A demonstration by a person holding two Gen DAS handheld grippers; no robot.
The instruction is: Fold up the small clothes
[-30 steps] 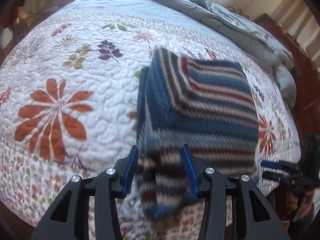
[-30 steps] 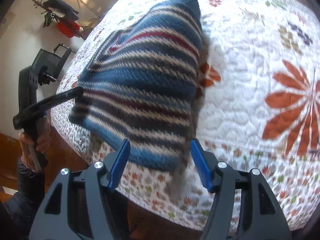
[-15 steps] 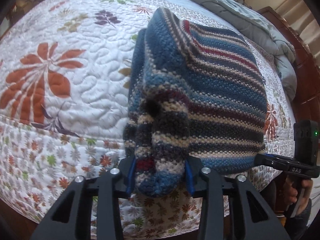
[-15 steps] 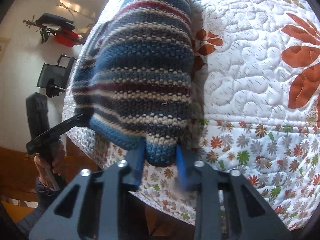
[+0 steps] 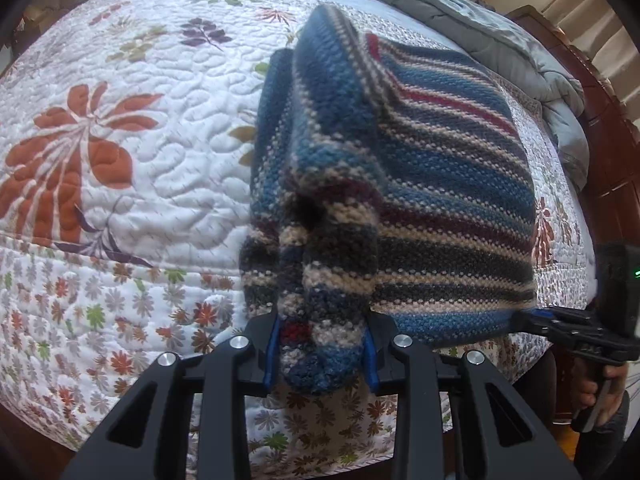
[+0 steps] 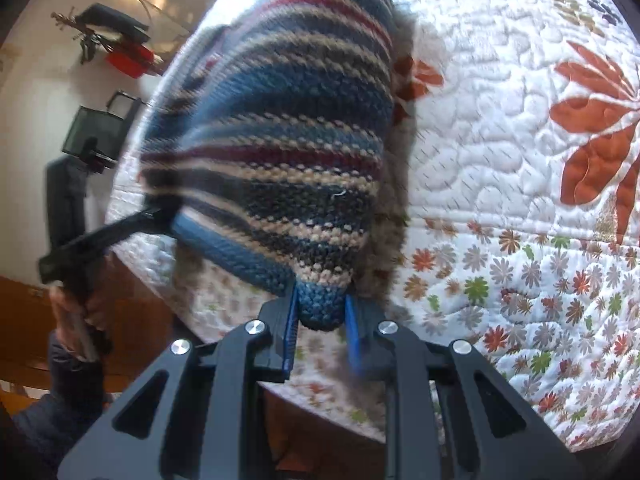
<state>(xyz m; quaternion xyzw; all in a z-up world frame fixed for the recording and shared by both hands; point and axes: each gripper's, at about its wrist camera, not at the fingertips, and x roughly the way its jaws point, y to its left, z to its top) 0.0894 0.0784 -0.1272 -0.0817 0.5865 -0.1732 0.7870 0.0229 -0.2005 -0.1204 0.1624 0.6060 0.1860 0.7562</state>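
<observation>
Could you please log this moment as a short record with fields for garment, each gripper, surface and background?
garment: striped knit sweater, folded, near edge lifted off the bed
left gripper: shut on the sweater's bunched near corner
right gripper: shut on the other near corner
surface: floral quilt on the bed
background: grey blanket bunched at the far side

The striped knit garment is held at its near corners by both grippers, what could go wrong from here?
1. The left gripper clamps a thick bunch of the striped knit garment; those layers may slide apart and spoil the fold.
2. The right gripper pinches only a small corner, so the heavy knit could slip out when lifted.
3. The garment sits close to the edge of the floral quilt; if released early, it might fall off the bed.
</observation>
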